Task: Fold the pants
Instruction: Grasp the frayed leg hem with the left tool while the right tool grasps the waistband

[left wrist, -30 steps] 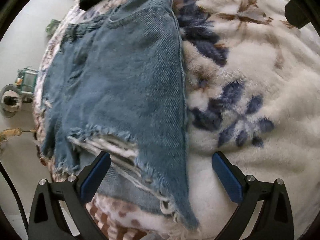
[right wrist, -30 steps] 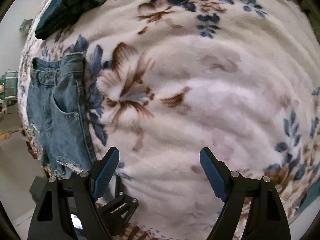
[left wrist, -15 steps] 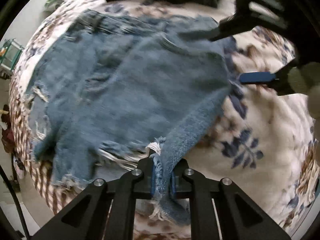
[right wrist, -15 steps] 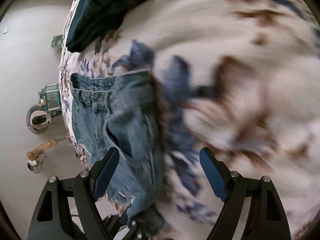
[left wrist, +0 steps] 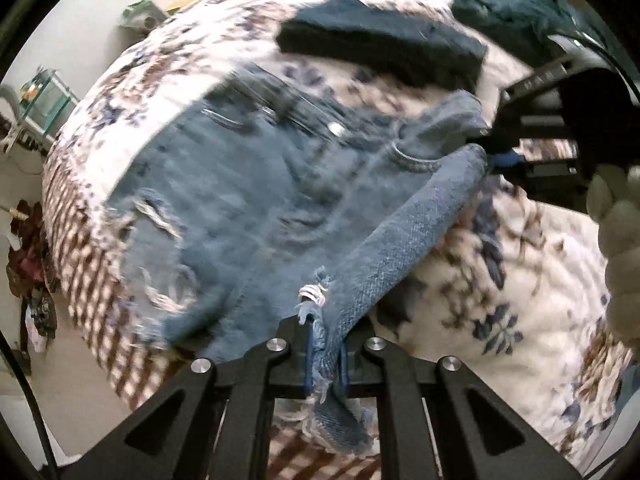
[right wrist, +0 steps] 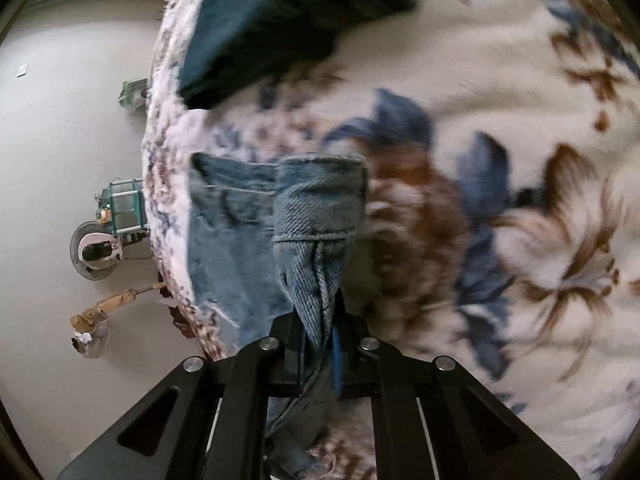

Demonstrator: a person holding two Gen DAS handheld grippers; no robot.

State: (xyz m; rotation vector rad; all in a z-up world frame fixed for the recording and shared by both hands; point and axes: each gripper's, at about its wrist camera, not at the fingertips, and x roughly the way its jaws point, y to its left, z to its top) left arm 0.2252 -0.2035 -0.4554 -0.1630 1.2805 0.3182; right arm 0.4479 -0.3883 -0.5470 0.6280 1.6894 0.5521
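Note:
Distressed blue denim shorts (left wrist: 256,208) lie on a floral fleece blanket (left wrist: 520,280). My left gripper (left wrist: 324,360) is shut on the frayed hem of the right leg and lifts it. My right gripper (right wrist: 318,356) is shut on the waistband edge of the shorts (right wrist: 320,208); it also shows in the left wrist view (left wrist: 496,156) at the far right, holding the waist corner up. The right side edge of the shorts is stretched between the two grippers, raised off the blanket.
Dark folded clothes (left wrist: 380,48) lie on the blanket beyond the waistband, also in the right wrist view (right wrist: 280,28). The bed's left edge drops to a pale floor (right wrist: 60,160) with a small green rack (right wrist: 124,208) and clutter.
Both grippers went from open to shut on the shorts: left closed on the hem first, then right on the waistband. The shorts' right edge is now lifted.

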